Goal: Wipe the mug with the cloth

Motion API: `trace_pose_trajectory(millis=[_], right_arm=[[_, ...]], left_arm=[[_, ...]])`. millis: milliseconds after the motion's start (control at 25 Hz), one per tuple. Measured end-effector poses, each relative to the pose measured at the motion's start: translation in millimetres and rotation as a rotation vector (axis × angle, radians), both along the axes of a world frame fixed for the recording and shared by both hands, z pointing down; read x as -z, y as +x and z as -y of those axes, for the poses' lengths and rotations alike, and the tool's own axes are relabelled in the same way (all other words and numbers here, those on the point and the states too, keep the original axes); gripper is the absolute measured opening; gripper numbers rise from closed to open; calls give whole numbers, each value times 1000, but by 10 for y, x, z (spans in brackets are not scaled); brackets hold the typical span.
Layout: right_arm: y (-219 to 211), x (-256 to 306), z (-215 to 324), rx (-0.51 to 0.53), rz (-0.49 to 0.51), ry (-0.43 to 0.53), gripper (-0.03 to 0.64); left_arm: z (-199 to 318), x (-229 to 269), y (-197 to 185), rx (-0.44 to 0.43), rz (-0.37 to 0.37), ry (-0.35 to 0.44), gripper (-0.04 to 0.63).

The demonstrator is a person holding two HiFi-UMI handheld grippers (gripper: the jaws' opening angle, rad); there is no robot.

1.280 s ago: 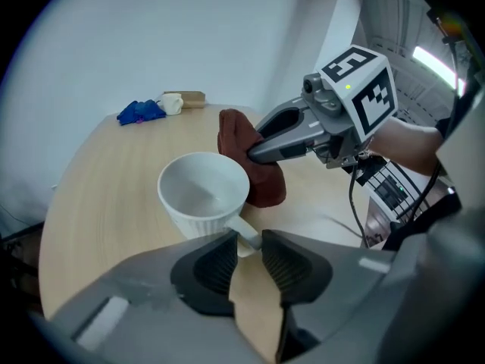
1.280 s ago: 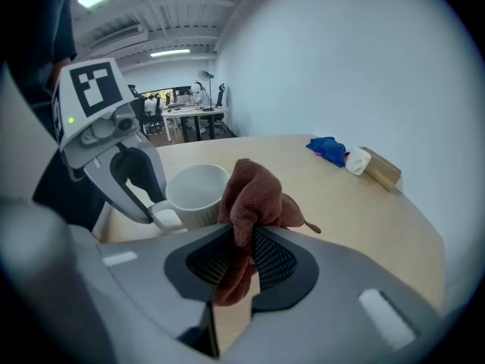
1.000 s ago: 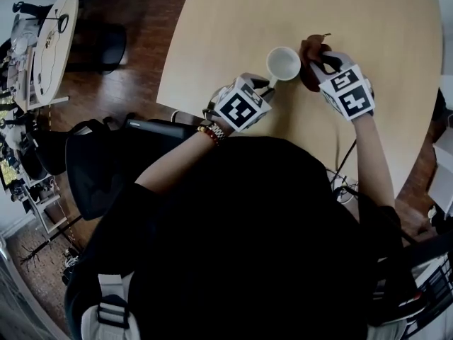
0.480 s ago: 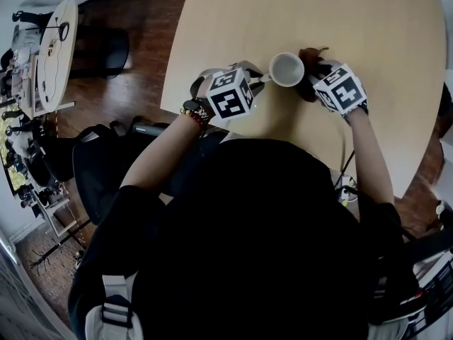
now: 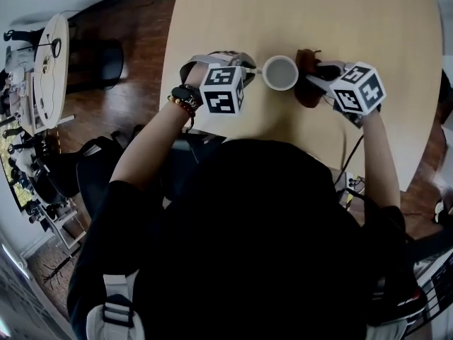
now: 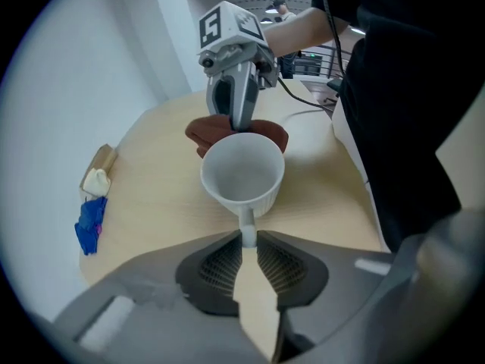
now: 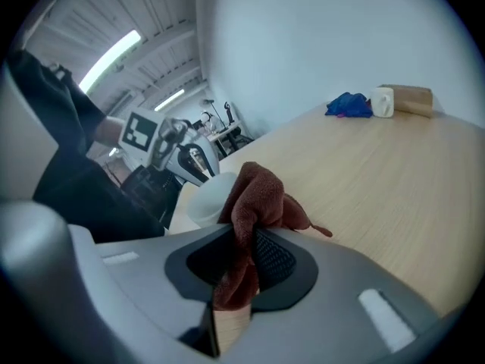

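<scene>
A white mug [image 5: 280,72] stands upright and empty on the pale wooden table [image 5: 368,20]. My left gripper [image 5: 251,69] reaches in from the mug's left, and its pads are pinched on the mug's handle [image 6: 248,226]. In the left gripper view the mug [image 6: 242,174] sits just beyond the left gripper [image 6: 246,241]. My right gripper [image 5: 318,73] is shut on a bunched brown cloth [image 5: 306,76], which lies against the mug's right side. In the right gripper view the cloth [image 7: 254,203] sticks up out of the right gripper [image 7: 246,256], with the mug [image 7: 208,199] behind it.
A blue item [image 6: 89,224], a small cream object [image 6: 96,180] and a brown box [image 6: 101,160] lie at the table's far end. The table's near edge [image 5: 212,129] runs just below my left hand. A dark chair [image 5: 99,168] and a round side table [image 5: 49,48] stand on the floor at the left.
The left gripper has swung round from below-left of the mug to level with it, and the handle now points left. The right gripper still holds the cloth at the mug's right side.
</scene>
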State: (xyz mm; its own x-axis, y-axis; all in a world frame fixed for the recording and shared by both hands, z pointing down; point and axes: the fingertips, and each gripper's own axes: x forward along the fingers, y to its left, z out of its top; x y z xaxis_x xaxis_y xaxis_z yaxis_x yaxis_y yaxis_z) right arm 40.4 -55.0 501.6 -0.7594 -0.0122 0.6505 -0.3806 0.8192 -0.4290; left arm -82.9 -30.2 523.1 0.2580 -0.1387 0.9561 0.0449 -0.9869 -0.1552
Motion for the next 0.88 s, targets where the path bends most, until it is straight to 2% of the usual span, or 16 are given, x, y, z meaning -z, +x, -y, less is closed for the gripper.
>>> trace_pose_trajectory(millis=[120,240,440,680,880], right_arm=[[60,179,105,-38,91,-60,67],[-1,194,111,-32,119,-111,66],[-8,16,99,9,54,-127,66],[-29,-346,50,68,-117,-128,66],[-11,-380,81,58,-126,-149,66]], left_arm=[[151,13,47,-73,31,50,64],[271,14,67,-102,45,86,64],[381,46,177,-119,29,106,64],[435,73,237,-128,14,130,72],[510,111,276,-114,-26,161,74]])
